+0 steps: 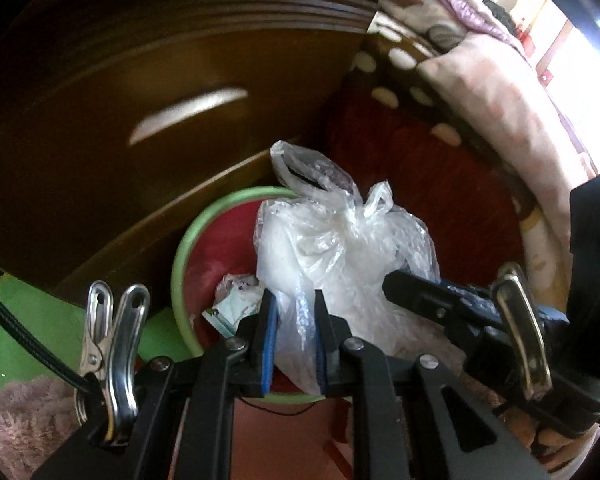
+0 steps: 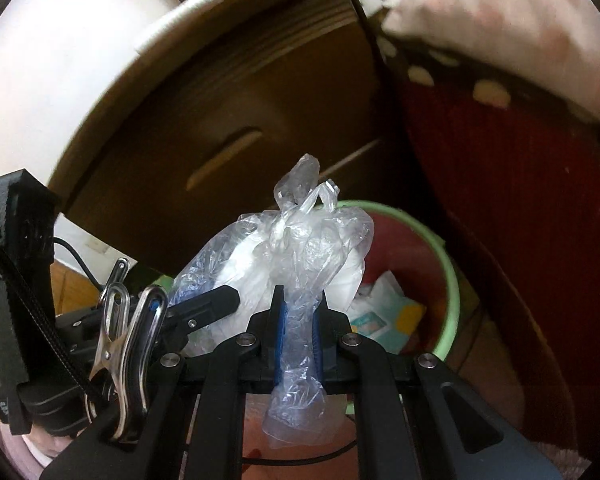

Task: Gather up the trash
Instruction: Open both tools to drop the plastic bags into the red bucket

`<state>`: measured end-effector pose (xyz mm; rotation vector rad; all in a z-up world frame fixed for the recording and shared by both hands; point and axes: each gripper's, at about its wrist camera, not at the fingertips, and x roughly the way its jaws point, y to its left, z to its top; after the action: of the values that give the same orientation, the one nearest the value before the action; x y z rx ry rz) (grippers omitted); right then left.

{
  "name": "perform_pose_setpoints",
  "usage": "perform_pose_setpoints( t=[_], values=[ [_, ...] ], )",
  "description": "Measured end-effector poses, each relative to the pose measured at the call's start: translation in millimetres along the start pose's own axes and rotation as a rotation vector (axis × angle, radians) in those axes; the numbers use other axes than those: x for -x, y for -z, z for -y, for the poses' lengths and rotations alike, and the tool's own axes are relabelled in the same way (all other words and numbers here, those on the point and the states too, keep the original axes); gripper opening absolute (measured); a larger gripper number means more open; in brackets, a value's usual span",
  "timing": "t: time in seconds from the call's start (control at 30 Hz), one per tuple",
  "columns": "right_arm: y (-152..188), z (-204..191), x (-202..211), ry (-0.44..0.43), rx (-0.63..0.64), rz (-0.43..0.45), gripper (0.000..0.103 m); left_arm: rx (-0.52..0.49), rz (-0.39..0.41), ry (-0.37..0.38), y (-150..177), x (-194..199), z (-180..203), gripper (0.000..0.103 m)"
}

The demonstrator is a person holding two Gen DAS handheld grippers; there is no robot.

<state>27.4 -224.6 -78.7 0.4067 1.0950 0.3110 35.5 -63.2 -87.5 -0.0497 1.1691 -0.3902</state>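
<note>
I am looking down into a tight corner: a brown wooden cabinet (image 1: 148, 92) with a pale slot handle on one side, a dark red bed side (image 2: 512, 184) on the other, and pink bedding (image 1: 496, 92) hanging over it. A white wall (image 2: 56, 64) shows beyond the cabinet in the right wrist view. Between them stands a round bin (image 2: 454, 280) with a pale green rim and a red inside, and crumpled paper wrappers (image 2: 384, 316) lie in it. Both views are a little blurred.

My left gripper (image 1: 296, 344) is nearly closed, its blue pads pinching a fold of the clear plastic bag (image 1: 340, 248). My right gripper (image 2: 300, 340) is nearly closed too, clamped on another twisted strip of the same bag. The bag is thin, glossy and wrinkled, knotted at the top, with something white inside. It hangs just over the bin's rim, partly covering the opening
</note>
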Motion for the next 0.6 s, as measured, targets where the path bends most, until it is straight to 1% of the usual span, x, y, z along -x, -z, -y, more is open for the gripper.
perform_pose_setpoints(
  t=[0.1,0.3,0.5,0.6],
  values=[
    [0,3,-8,0.007,-0.013,-0.022,0.012,0.011,-0.028,-0.007,-2,-14,-1,0.016],
    [0,9,-25,0.02,-0.032,-0.048,0.012,0.025,-0.056,-0.037,-4,-35,-5,0.016],
    [-1,13,-36,0.048,-0.033,-0.061,0.012,0.016,-0.064,-0.065,-5,-51,-4,0.016],
    [-3,18,-45,0.068,-0.045,-0.065,0.012,0.017,-0.069,-0.067,-5,-59,-5,0.016]
  ],
)
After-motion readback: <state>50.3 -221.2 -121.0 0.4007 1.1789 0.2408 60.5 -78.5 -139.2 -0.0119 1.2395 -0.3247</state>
